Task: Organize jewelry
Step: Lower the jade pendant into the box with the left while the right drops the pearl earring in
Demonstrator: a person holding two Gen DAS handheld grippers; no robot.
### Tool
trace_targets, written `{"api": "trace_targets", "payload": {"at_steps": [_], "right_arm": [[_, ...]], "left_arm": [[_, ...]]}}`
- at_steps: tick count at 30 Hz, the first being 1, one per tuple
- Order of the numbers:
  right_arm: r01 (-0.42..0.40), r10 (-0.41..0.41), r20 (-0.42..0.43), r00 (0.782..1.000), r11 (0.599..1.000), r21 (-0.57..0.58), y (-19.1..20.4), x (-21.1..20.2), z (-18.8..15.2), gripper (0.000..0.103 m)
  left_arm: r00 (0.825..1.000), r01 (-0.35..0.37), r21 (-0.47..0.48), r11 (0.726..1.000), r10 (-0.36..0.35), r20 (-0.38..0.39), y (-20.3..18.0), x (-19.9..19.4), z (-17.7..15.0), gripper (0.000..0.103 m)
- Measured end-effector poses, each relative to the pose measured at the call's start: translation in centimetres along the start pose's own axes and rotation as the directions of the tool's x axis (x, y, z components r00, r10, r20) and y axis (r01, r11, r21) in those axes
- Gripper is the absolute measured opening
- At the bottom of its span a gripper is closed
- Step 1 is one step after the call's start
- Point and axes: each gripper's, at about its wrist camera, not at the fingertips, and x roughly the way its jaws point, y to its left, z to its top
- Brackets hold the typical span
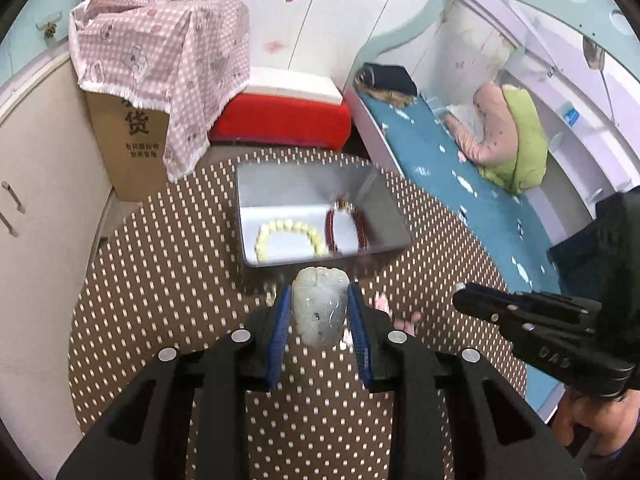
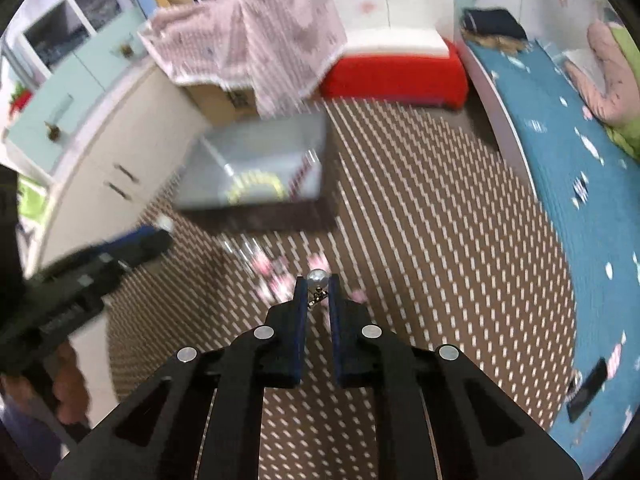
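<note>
My left gripper [image 1: 320, 300] is shut on a pale carved jade pendant [image 1: 318, 308], held above the dotted brown table [image 1: 160, 272]. Just beyond it stands a grey open box [image 1: 384, 200] holding a cream bead bracelet [image 1: 288, 234] and a dark red bead bracelet [image 1: 348, 226]. My right gripper [image 2: 318, 286] is shut on a small pearl earring [image 2: 318, 280] with a gold fitting, lifted off the table. The same grey box [image 2: 260, 168] lies blurred at upper left in the right wrist view. Each gripper shows in the other's view: the right gripper [image 1: 464, 298] and the left gripper [image 2: 152, 240].
Small pink jewelry pieces [image 2: 276, 272] lie scattered on the table near the right gripper. A cardboard box under a pink checked cloth [image 1: 160, 52] and a red cushion [image 1: 280, 120] stand behind the table. A blue-covered bed [image 1: 460, 176] runs along the right, white cabinets [image 1: 40, 184] along the left.
</note>
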Motion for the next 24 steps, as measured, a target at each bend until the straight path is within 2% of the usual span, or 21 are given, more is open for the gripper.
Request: {"api": "trace_targets", "payload": {"at_steps": [4, 10, 14, 24], "right_arm": [[-0.035, 0.036, 0.039, 0.999, 0.999, -0.019, 1.2, 0.1, 2.8, 0.011], [-0.046, 0.047, 0.043, 0.998, 0.998, -0.038, 2.5, 2.3, 5.1, 0.011], [-0.036, 0.037, 0.032, 0.999, 0.999, -0.039, 2.4, 3.7, 5.5, 0.011], [-0.023, 0.024, 0.011, 1.000, 0.999, -0.035, 2.0, 5.9, 6.1, 0.011]], "left_arm": [[1.000, -0.012, -0.014, 1.000, 0.012, 0.007, 0.6, 0.5, 1.6, 0.027], [1.000, -0.017, -0.037, 0.999, 0.017, 0.015, 1.6, 1.5, 2.9, 0.027], [1.000, -0.025, -0.049, 0.998, 0.024, -0.012, 2.0, 3.0, 3.4, 0.027], [0.999, -0.046, -0.073, 0.996, 0.045, -0.022, 2.7, 4.9, 3.9, 0.027]]}}
